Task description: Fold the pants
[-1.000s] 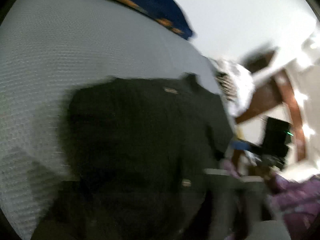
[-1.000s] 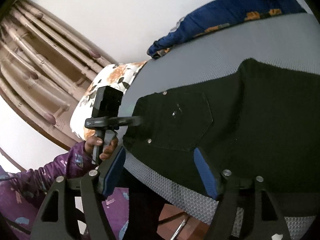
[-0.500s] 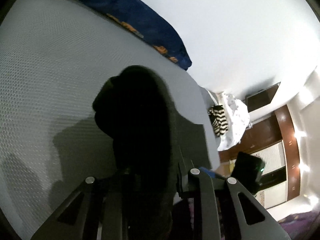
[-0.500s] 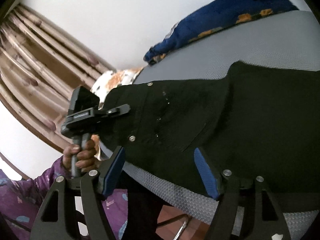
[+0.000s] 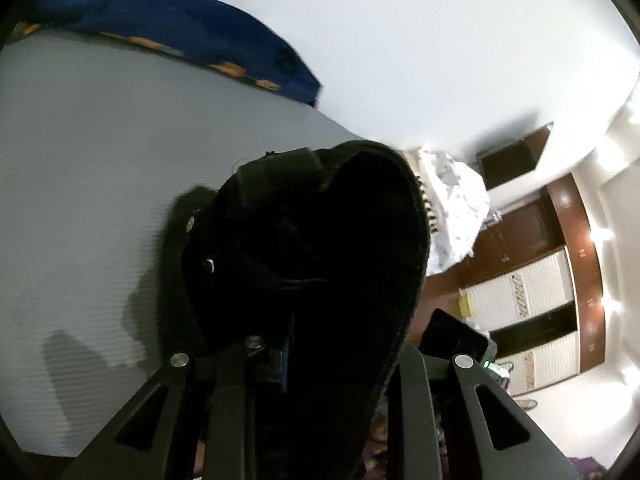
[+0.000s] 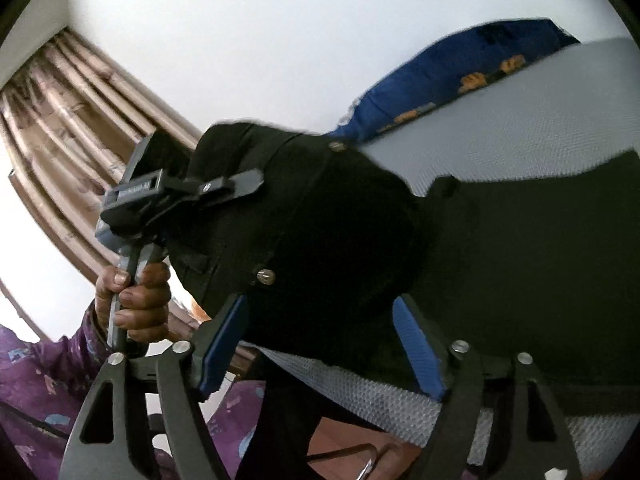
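Observation:
The black pants (image 6: 520, 248) lie on the grey bed (image 6: 560, 104). Their waistband end (image 6: 304, 224), with metal rivets, is lifted off the bed. My left gripper (image 6: 244, 180) is shut on that waistband edge and holds it up; in the left wrist view the black cloth (image 5: 312, 264) drapes over the fingers and hides the tips. My right gripper (image 6: 320, 344) is open, its blue-padded fingers (image 6: 418, 348) standing on either side of the raised cloth at the bed's near edge, not closed on it.
A blue pillow with orange print (image 5: 168, 40) lies at the bed's head against the white wall. Brown curtains (image 6: 76, 112) hang left of the bed. A pile of white laundry (image 5: 452, 200) and wooden wardrobes (image 5: 560, 280) stand beyond the bed.
My left gripper has lifted the waistband off the bed and carried it up and over toward the pant legs. The right gripper stays open at the bed's edge.

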A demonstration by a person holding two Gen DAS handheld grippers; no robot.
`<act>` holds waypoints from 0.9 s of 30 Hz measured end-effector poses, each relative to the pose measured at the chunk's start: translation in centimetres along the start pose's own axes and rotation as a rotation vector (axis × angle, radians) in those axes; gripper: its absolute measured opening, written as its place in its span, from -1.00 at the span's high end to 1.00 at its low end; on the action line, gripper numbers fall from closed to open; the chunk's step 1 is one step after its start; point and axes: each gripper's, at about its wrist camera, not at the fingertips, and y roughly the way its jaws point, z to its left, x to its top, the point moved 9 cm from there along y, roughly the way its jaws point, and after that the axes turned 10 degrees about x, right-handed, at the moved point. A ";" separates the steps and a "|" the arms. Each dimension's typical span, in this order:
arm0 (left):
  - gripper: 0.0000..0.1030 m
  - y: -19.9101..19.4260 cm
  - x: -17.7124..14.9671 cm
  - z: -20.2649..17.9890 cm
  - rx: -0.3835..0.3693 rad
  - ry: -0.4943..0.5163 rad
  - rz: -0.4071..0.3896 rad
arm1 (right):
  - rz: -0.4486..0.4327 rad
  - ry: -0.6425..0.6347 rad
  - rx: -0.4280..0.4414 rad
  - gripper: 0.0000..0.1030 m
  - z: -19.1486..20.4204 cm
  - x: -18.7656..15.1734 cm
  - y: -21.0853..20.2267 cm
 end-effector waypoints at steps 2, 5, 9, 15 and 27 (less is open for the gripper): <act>0.55 1.5 0.4 -2.1 -0.019 0.010 0.006 | -0.002 -0.036 0.002 -0.48 0.2 0.5 -0.7; 0.55 5.0 0.6 -5.0 -0.017 0.047 0.038 | -0.027 -0.053 0.002 -0.54 -0.3 1.2 -2.8; 0.54 10.5 0.2 -7.3 0.023 0.086 0.083 | -0.065 -0.042 -0.063 -0.57 -2.7 1.4 -6.5; 0.17 19.5 -2.7 -8.7 0.213 0.184 0.227 | -0.097 0.043 -0.117 -0.67 -7.3 0.3 -10.4; -0.54 15.5 0.6 -16.9 0.186 0.553 -0.106 | -0.152 0.192 -0.112 -0.73 -11.9 -1.9 -12.3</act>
